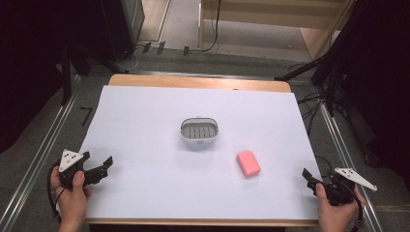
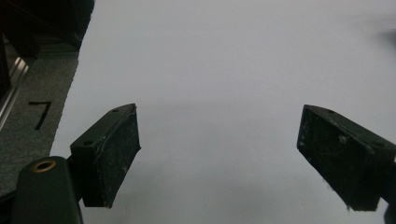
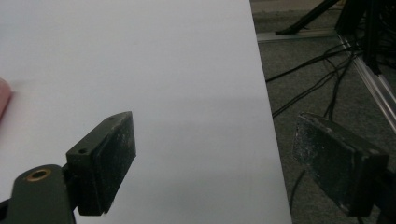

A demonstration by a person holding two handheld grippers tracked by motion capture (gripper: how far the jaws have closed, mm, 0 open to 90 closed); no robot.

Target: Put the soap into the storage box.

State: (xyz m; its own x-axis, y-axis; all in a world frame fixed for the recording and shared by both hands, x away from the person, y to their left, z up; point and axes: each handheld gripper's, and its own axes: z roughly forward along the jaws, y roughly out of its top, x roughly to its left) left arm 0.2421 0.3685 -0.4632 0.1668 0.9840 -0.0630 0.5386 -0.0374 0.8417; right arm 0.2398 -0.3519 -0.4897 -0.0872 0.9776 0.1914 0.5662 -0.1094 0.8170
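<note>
High view: nearest the camera, both hands rest at the near edge of the table (image 1: 145,104), left tongs (image 1: 104,166) at the near left corner with jaws parted and empty, right tongs (image 1: 307,177) at the near right corner, too small here to read the gap. A pink soap bar (image 1: 248,163) lies flat on the white sheet right of centre, near the right tongs; the grey soap dish (image 1: 199,131) stands at mid-table, apart from the bar, empty. Judged step: right tongs reach for the bar. Best to come in low across its short sides, close squarely, then lift clear before carrying toward the dish. A smooth bar may slip if pinched at a corner. Left gripper view: the left tongs (image 2: 218,154) stand wide open over bare sheet, nothing between them; a dark blur at the upper right edge cannot be identified. Right gripper view: the right tongs (image 3: 215,156) are open and empty, straddling the sheet's right edge; the soap bar (image 3: 3,100) is cut off at the left border, so its outline and orientation cannot be read there.
</note>
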